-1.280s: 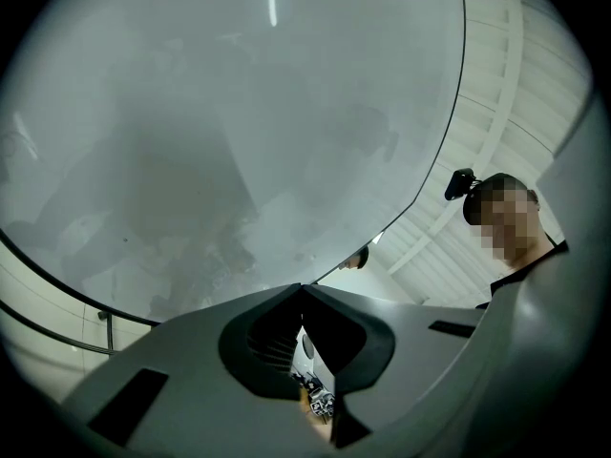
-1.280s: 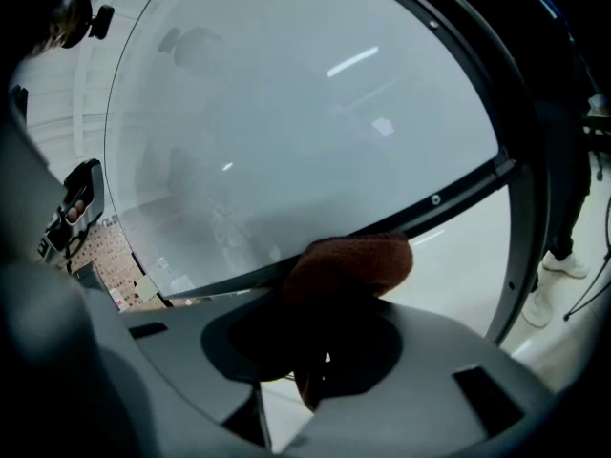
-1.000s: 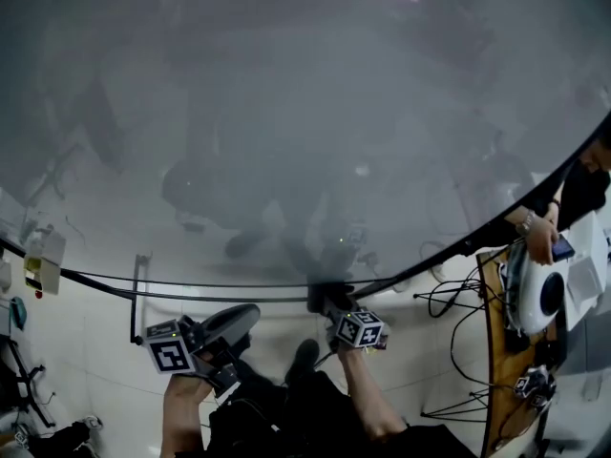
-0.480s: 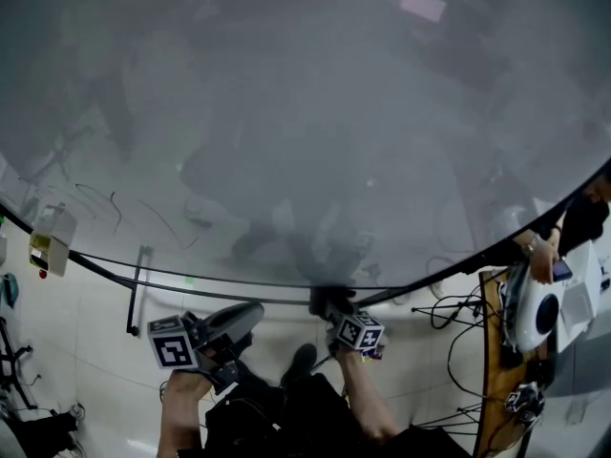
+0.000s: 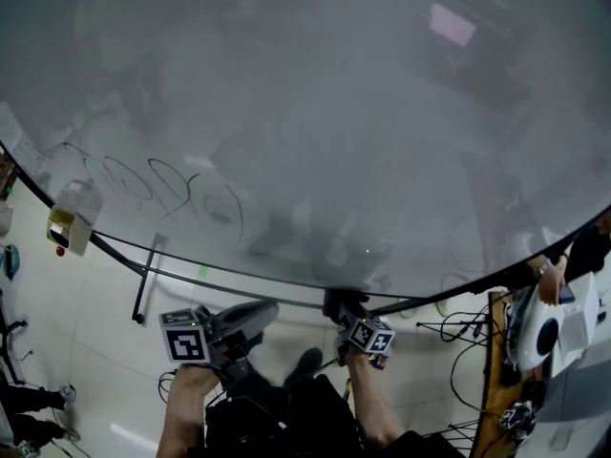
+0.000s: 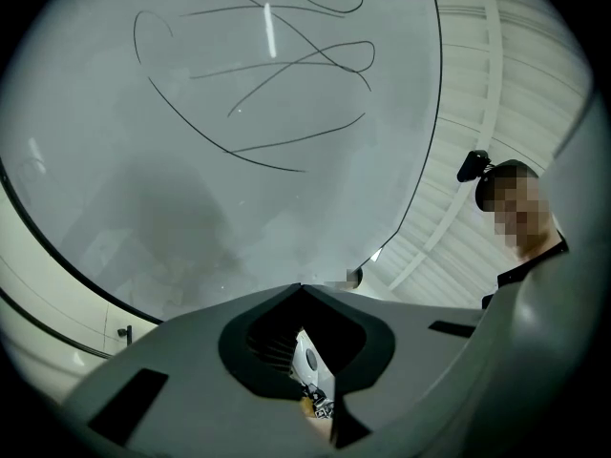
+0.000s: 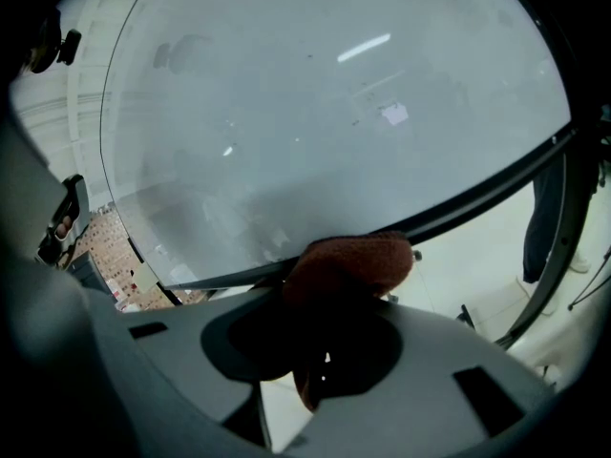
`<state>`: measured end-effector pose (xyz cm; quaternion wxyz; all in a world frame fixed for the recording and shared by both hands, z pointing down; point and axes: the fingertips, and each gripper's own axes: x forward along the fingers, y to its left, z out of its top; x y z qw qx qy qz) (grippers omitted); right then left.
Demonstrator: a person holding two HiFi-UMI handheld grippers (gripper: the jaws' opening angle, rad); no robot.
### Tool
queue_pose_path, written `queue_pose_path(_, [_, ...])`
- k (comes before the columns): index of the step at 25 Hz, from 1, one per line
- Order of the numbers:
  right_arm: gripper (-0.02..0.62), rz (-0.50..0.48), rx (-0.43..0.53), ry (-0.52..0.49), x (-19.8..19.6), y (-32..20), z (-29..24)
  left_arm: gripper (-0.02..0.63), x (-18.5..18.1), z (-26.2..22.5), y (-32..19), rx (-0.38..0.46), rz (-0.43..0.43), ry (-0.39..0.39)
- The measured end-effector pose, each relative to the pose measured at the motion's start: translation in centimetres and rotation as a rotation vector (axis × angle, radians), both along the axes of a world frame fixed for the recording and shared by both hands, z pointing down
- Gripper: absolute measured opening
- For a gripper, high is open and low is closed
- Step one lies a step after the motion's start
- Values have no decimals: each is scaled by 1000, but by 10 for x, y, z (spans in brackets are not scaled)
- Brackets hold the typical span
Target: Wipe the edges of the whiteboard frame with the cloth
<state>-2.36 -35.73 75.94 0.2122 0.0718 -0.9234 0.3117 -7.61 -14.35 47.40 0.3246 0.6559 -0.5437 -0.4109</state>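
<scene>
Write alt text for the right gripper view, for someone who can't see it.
The right claw is shut on a reddish-brown cloth, holding it at the dark frame along the lower edge of a large whiteboard. The glossy grey board fills most of the view and reflects ceiling lights.

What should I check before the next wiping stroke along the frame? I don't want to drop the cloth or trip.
1. The right gripper is shut on the red-brown cloth: ok.
2. The cloth is against the whiteboard's black bottom frame: ok.
3. The left gripper is shut, empty, and below the frame: ok.
4. The floor to the right is free of black cables: not ok.
5. Is the frame already clean? Cannot tell.
</scene>
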Motion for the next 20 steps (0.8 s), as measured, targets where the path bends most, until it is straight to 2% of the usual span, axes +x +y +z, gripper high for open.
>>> queue_pose_path(8, [114, -12, -16, 4, -21, 31, 1, -5, -22, 0, 46, 26, -43, 4])
queue_pose_path(11, [114, -26, -20, 15, -27, 38, 2, -5, -28, 5, 57, 14, -86, 37])
queue_pose_path(20, [114, -44, -12, 34, -32, 41, 10, -5, -51, 7, 57, -5, -208, 41])
